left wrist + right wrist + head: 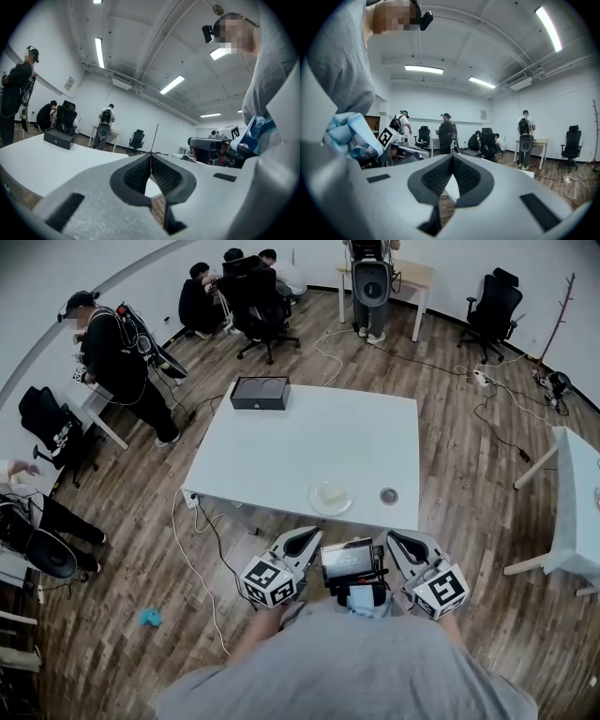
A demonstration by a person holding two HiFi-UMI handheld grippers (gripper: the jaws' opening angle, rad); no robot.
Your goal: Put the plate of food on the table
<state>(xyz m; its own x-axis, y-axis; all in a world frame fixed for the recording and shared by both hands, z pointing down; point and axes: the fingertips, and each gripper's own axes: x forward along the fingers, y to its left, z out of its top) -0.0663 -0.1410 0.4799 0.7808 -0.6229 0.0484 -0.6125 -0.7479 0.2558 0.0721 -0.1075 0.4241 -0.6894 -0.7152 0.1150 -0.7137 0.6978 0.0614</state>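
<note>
You are working in an evenly, brightly lit room: ceiling strip lights [99, 52] supply the light and blow out to plain white in both gripper views. In the head view the white surface [281, 456] is pale and almost glaring at centre frame, and shadows on the wooden floor [450, 521] beneath it are soft. All views bow strongly toward the edges; the gripper views have black corners.

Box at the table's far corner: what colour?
Black; the box shows best in the head view.

A black box [260, 392] stands well apart from a black office chair [494, 307].
</note>
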